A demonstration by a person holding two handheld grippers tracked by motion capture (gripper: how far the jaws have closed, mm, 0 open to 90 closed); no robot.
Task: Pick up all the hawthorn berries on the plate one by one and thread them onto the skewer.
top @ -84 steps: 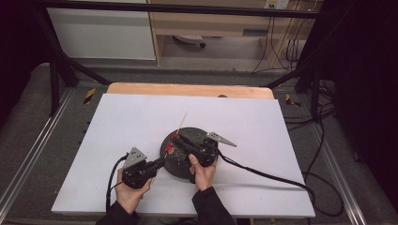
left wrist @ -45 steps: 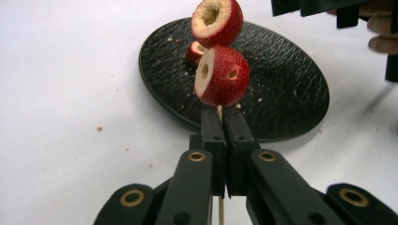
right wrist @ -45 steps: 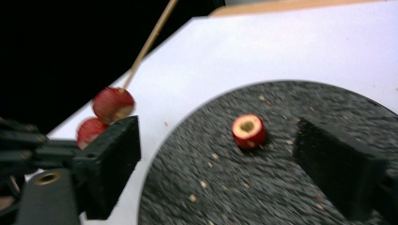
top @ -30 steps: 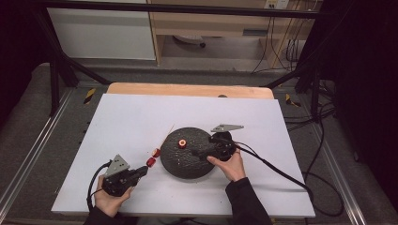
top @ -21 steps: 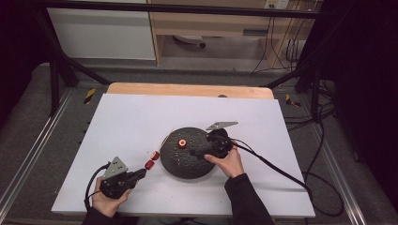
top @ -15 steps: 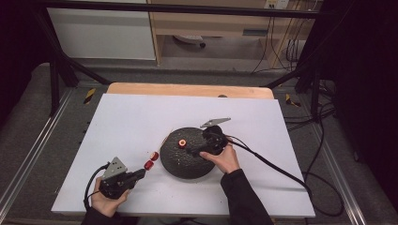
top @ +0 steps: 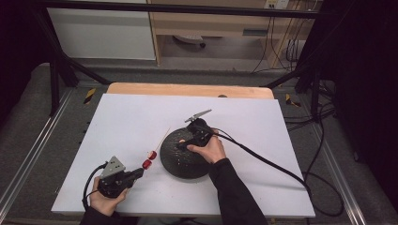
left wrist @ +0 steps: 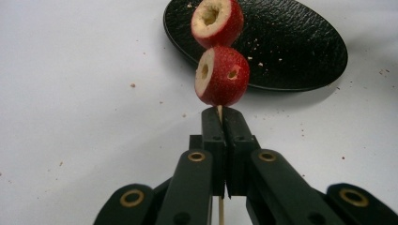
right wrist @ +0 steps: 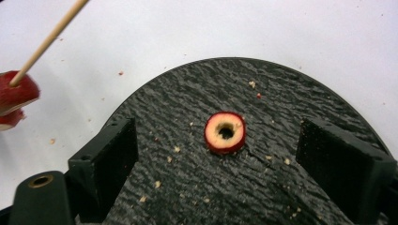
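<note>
My left gripper (top: 139, 172) rests at the table's near left, shut on a thin wooden skewer (left wrist: 219, 113). Two cored red fruits (left wrist: 221, 75) are threaded on it just past the jaws, and its bare tip points toward the black plate (top: 183, 164). One more cored red fruit (right wrist: 225, 132) lies flat on the plate. My right gripper (right wrist: 217, 140) hovers over it; its jaws have just been closing. They stand on either side of the fruit, well apart from it.
The white tabletop (top: 244, 117) carries crumbs around the plate. A wooden strip (top: 187, 89) runs along the far edge. The right gripper's cable (top: 272, 164) trails across the table toward its right edge.
The right hand has slid left across the plate until its jaws frame the loose fruit. Earlier, the left gripper drew back from the plate to the near left with the skewer, then stayed put.
</note>
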